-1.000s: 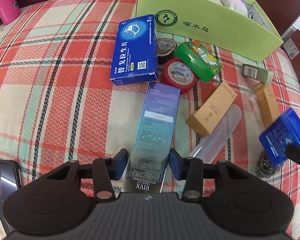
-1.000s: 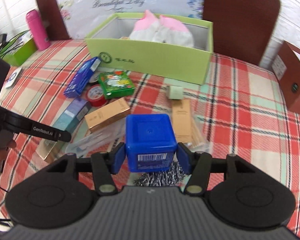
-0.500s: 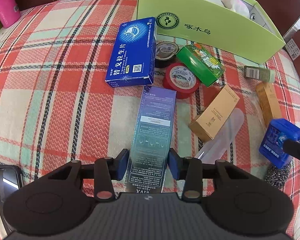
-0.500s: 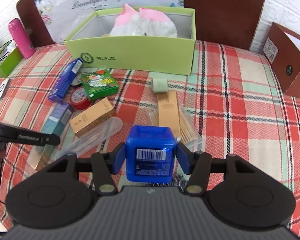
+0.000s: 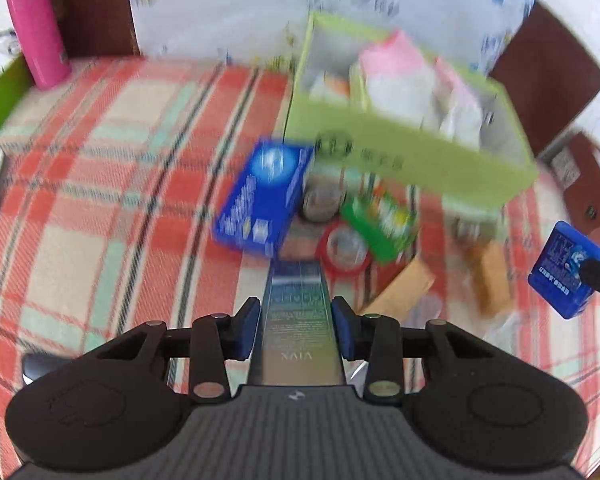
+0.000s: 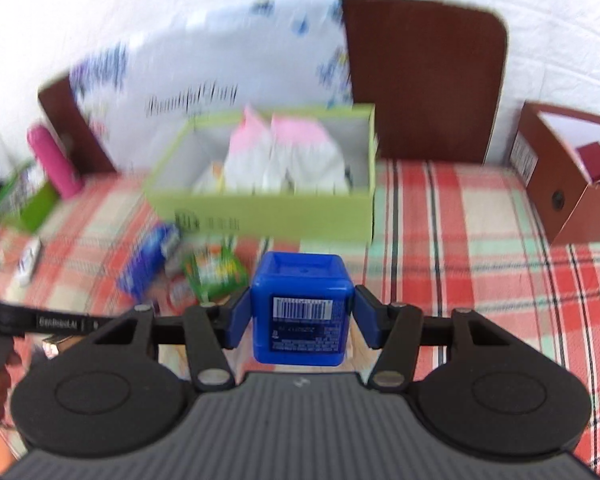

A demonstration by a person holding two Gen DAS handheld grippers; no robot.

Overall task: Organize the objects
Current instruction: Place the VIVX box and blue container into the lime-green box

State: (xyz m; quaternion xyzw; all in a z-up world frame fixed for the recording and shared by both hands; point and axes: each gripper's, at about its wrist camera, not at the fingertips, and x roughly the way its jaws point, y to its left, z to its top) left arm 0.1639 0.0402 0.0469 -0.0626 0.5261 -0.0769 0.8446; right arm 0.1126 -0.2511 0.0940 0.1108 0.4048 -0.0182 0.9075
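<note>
My left gripper [image 5: 296,312] has a long silvery-blue box [image 5: 296,280] between its blue pads, which press on its sides while the jaws are closing. The box's far end hangs above the plaid cloth. My right gripper [image 6: 302,308] is shut on a blue cube-shaped box [image 6: 300,276], barcode side toward the camera, held in the air. The same blue cube box [image 5: 564,268] shows at the right edge of the left wrist view. Beyond both stands the open light-green box [image 6: 268,208] with a pink and white soft item [image 6: 284,152] inside.
On the cloth before the green box [image 5: 380,136] lie a blue medicine box [image 5: 264,200], a red tape roll [image 5: 344,248], a green packet [image 5: 380,220] and tan boxes [image 5: 404,288]. A pink bottle [image 5: 36,32] stands far left, a brown box [image 6: 560,184] far right.
Both grippers have risen and tipped up, each carrying its box off the cloth. The left pads have come in against the long box. The green box now shows its inside.
</note>
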